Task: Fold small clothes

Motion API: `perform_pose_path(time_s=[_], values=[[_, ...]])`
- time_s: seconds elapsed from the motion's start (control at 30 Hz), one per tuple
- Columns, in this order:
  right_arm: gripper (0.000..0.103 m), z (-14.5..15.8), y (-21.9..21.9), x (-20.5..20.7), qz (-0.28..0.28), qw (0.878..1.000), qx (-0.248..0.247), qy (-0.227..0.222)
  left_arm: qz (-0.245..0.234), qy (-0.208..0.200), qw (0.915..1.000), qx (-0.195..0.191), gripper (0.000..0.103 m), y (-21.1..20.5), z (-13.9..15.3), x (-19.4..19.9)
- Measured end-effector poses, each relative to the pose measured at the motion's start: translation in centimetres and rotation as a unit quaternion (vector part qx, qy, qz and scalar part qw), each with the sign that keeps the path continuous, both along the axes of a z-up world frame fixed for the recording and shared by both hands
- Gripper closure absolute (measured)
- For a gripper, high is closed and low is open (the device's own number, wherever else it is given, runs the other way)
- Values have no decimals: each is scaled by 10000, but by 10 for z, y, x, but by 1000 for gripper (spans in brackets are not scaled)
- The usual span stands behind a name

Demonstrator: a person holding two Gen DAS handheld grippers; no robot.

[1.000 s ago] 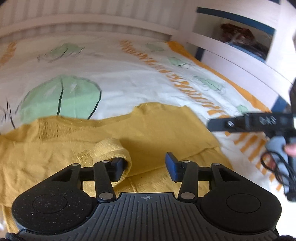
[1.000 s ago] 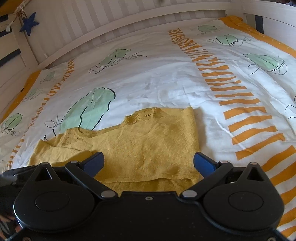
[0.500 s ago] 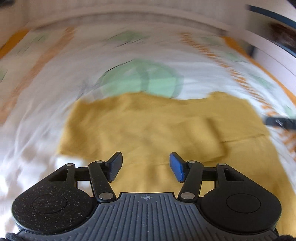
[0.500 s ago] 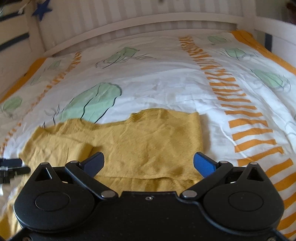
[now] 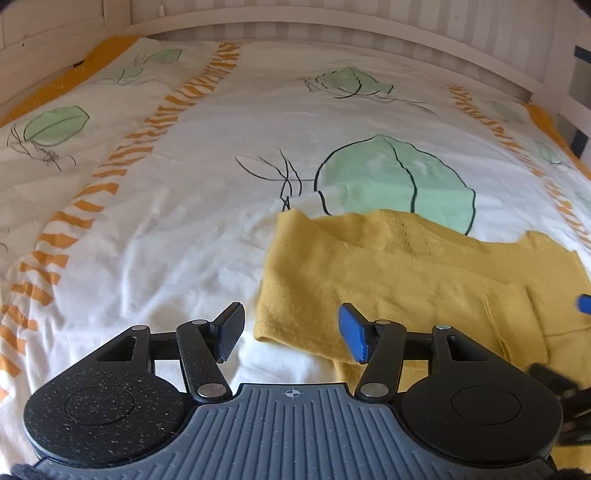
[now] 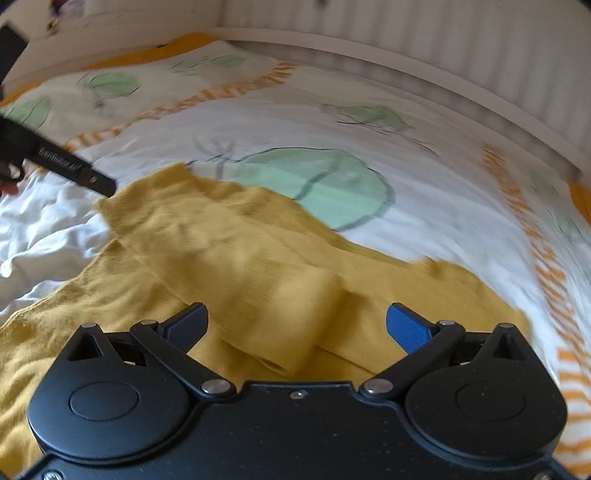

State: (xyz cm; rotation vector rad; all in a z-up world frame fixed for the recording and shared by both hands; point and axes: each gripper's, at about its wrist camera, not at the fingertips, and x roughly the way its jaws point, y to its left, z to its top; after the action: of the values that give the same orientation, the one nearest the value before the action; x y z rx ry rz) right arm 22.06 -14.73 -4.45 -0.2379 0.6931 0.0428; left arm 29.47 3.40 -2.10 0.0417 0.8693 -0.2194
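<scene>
A small mustard-yellow knit top [image 5: 399, 280] lies flat on the bed, sleeves folded over its body. In the left wrist view my left gripper [image 5: 291, 332] is open and empty, hovering at the top's left edge, which lies between its fingers. In the right wrist view the top [image 6: 236, 266] fills the middle, with a folded sleeve end [image 6: 295, 317] between the fingers of my right gripper [image 6: 295, 328], which is wide open and empty just above it. The left gripper's finger [image 6: 74, 171] shows at the top's far-left corner.
The bed cover [image 5: 184, 184] is white with green leaf prints and orange stripe bands, wrinkled at the left. A white slatted bed rail [image 5: 332, 26] runs along the far side. The right gripper's blue pad [image 5: 583, 304] peeks in at the right edge.
My left gripper let go of the folded sleeve and swung left to the top's left edge. My right gripper moved left over the garment; the sleeve now lies folded across the body.
</scene>
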Motion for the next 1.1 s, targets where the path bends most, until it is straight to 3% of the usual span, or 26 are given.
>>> perform_pose_path(time_s=[0.17,0.37,0.47,0.67,0.9,1.0,1.1], values=[[1,-15,13,17,161,9980,-546,289,-215,-6,9998,-9,48,-6,1,-6],[1,-7,-48,15,-1342,9885,-594,362,-297,-112,9995,-39,48,-10,6,-9],[1,2,-66,7,-1726,9839,-374,258,-270,-123,9996,-29,48,-11,6,-8],[1,2,-22,12,-1039,9943,-188,122,-276,4,9996,-19,48,-13,-1,-5],[1,-24,15,42,-692,9964,-279,414,-222,53,9997,-96,48,-9,0,-4],[1,-27,-4,41,-935,9937,-425,445,-197,64,9997,-134,48,-6,0,-4],[1,-22,-42,32,-1540,9864,-386,428,-163,39,9998,-144,48,-5,2,-4]])
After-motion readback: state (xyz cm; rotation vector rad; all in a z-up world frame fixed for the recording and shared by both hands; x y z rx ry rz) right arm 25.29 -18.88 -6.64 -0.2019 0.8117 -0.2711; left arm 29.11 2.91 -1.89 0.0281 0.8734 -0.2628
